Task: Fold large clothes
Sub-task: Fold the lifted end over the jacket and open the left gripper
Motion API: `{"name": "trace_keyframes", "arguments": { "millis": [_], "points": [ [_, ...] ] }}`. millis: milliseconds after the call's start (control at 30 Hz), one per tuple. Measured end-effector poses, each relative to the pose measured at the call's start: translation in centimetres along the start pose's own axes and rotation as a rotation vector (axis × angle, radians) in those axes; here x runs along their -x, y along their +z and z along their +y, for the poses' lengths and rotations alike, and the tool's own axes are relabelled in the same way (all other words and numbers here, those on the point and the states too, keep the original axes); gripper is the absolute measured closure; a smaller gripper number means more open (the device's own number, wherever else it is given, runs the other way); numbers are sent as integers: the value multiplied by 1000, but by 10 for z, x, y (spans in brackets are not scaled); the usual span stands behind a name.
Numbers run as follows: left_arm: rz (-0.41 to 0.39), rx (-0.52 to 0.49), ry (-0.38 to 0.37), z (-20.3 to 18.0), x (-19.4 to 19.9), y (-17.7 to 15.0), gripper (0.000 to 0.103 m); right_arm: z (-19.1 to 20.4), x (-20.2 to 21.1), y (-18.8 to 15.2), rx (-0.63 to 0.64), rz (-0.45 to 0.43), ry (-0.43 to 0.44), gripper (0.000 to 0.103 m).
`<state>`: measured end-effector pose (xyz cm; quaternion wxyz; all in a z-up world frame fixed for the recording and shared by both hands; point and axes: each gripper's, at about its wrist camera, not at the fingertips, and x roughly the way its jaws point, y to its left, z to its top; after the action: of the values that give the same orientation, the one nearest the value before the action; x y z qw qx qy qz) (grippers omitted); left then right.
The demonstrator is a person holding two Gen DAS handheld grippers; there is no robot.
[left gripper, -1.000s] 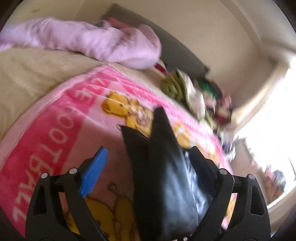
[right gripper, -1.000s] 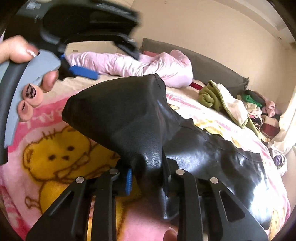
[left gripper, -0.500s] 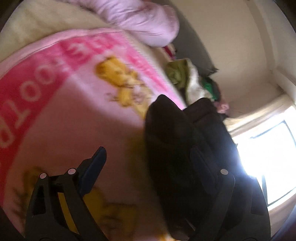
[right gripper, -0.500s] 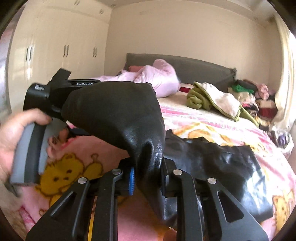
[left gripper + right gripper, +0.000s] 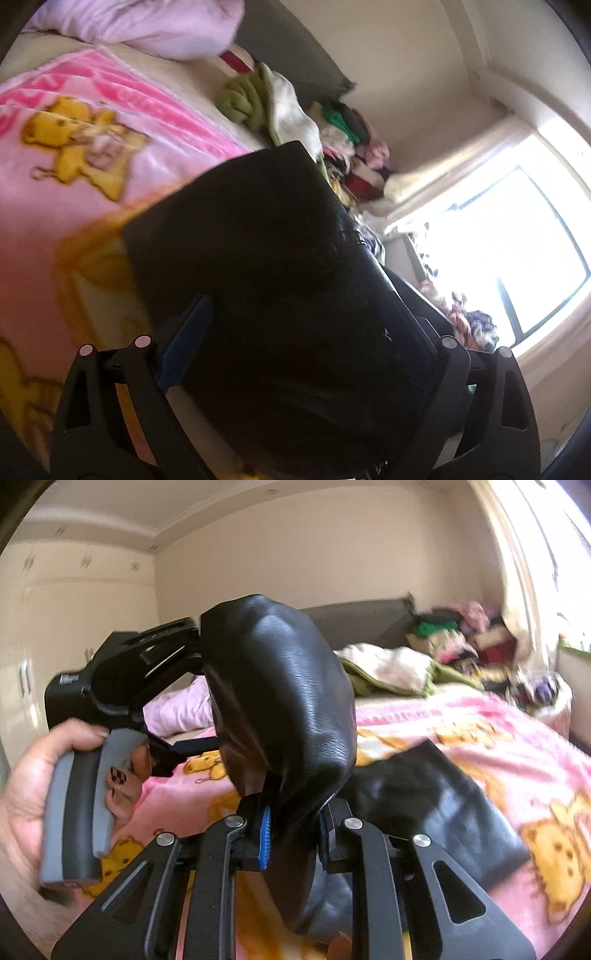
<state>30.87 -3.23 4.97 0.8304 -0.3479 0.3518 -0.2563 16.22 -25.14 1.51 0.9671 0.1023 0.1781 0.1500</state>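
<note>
A glossy black garment (image 5: 295,701) fills the frame centre; below it lies a pink blanket (image 5: 480,731) printed with yellow bears.

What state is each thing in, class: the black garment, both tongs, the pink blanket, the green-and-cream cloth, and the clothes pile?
Black leather garment: lifted, draped between both tongs, its far end still on the bed.
Right tongs: shut on the garment.
Left tongs: wide, garment between them, grip unclear.
Pink cartoon blanket: spread flat.
Green-and-cream cloth: crumpled, unfolded.
Clothes pile: heaped by the headboard.
</note>
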Motion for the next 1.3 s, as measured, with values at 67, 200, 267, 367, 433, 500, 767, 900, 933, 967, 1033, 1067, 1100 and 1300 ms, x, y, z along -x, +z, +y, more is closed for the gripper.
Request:
{"name": "trace_keyframes", "arguments": {
  "millis": [67,200,267,367,433,500,767,900,933,967,1033,1067,1100,1300],
  "points": [
    [15,-38,13,-10,-14,-14,16,-18,5,-7,-67,14,11,85],
    [49,-103,58,-11,-33,-36,16,-68,2,-27,-294,84,35,85],
    [57,-123,85,-5,-38,-46,16,-97,-5,-43,-472,139,86,85],
    [48,-145,149,5,-38,-60,16,-119,-12,-62,-649,202,159,83],
    [44,-137,182,16,-37,-65,16,-122,-10,-65,-660,216,156,70],
    [79,-155,236,26,-45,-72,16,-120,-9,-60,-634,234,160,53],
    [138,-173,253,36,-58,-77,16,-139,15,15,-473,223,91,7],
    [135,-175,254,39,-56,-77,16,-144,-27,59,-384,410,96,7],
    [136,-177,254,39,-55,-77,16,-141,-38,66,-358,447,88,7],
    [137,-180,255,35,-56,-80,16,-138,-45,69,-335,479,85,7],
    [140,-187,257,33,-58,-79,16,-123,-64,76,-259,544,55,7],
    [141,-195,260,32,-57,-79,16,-118,-74,77,-224,562,49,7],
    [140,-204,266,30,-56,-79,16,-111,-82,78,-177,577,40,8],
    [144,-282,317,20,-57,-82,16,-81,-116,79,74,613,-12,66]
  ]
}}
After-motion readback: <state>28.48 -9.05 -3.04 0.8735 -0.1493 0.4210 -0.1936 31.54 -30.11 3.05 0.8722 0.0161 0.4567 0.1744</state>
